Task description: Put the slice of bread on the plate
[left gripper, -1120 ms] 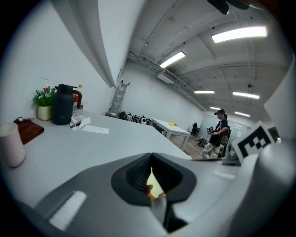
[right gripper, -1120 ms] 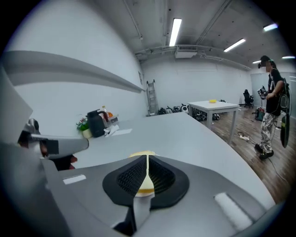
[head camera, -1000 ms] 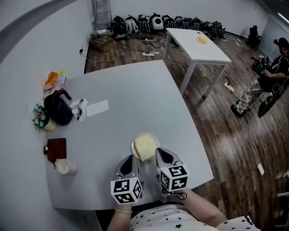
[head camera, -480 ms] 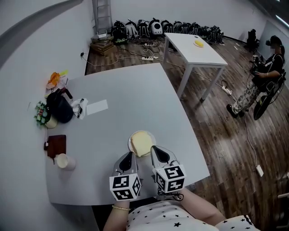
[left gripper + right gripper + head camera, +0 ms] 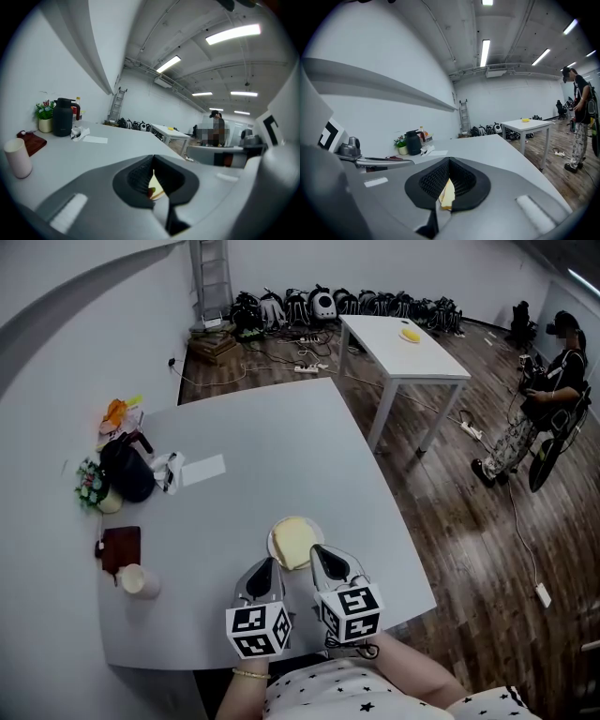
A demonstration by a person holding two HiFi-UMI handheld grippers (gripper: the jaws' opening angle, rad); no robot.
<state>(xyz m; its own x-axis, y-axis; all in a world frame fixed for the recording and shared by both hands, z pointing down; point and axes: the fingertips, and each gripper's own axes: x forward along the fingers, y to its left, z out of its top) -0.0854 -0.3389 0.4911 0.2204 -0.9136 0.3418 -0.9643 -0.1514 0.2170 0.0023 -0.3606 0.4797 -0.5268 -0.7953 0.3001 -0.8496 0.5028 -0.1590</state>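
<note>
A pale yellow slice of bread [image 5: 294, 540] lies flat on a small white plate [image 5: 273, 543] near the grey table's front edge. My left gripper [image 5: 266, 570] sits just short of the plate's near left side, its jaws shut and empty. My right gripper [image 5: 323, 559] is at the plate's near right side, also shut with nothing in it. In the left gripper view a sliver of the plate shows below the left gripper's [image 5: 153, 161] closed jaws. In the right gripper view the bread [image 5: 447, 197] shows through the slit under the right gripper's [image 5: 449, 164] closed jaws.
At the table's left stand a black jug [image 5: 127, 474], a small flower pot [image 5: 94, 488], a brown wallet [image 5: 122, 547] and a white cup [image 5: 133, 581]. A paper sheet [image 5: 203, 469] lies by the jug. A white table [image 5: 403, 343] and a person [image 5: 548, 381] are beyond.
Both grippers have risen slightly beside the plate and stay shut. The bread has kept its place on the plate.
</note>
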